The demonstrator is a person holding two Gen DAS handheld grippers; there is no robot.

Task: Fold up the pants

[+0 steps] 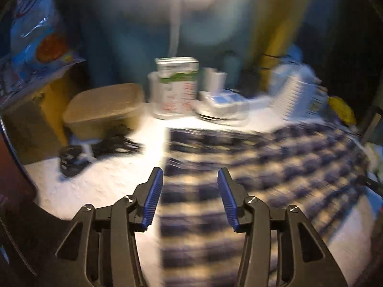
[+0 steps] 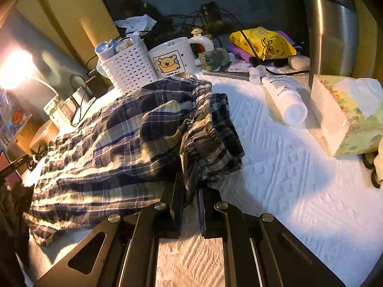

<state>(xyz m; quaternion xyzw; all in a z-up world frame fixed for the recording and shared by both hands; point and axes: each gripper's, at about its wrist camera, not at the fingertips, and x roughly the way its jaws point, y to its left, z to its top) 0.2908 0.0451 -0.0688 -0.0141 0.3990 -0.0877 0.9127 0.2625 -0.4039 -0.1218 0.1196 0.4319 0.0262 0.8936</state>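
The plaid pants [image 2: 124, 134] lie spread on the white textured table cover [image 2: 287, 167], dark blue and cream checks. My right gripper [image 2: 190, 186] is shut on the gathered waistband, which bunches up between the fingers. In the blurred left wrist view the pants [image 1: 251, 167] stretch from the near centre to the right. My left gripper [image 1: 190, 179] is open and empty, its blue pads [image 1: 154, 196] apart, hovering above the pants' left edge.
A white basket [image 2: 129, 69], a bear mug [image 2: 172, 59], a white bottle [image 2: 284, 98], a tissue box [image 2: 344, 117] and a steel flask [image 2: 332, 31] ring the pants. In the left view stand a brown box [image 1: 103, 110], black cables [image 1: 95, 148] and cartons [image 1: 177, 86].
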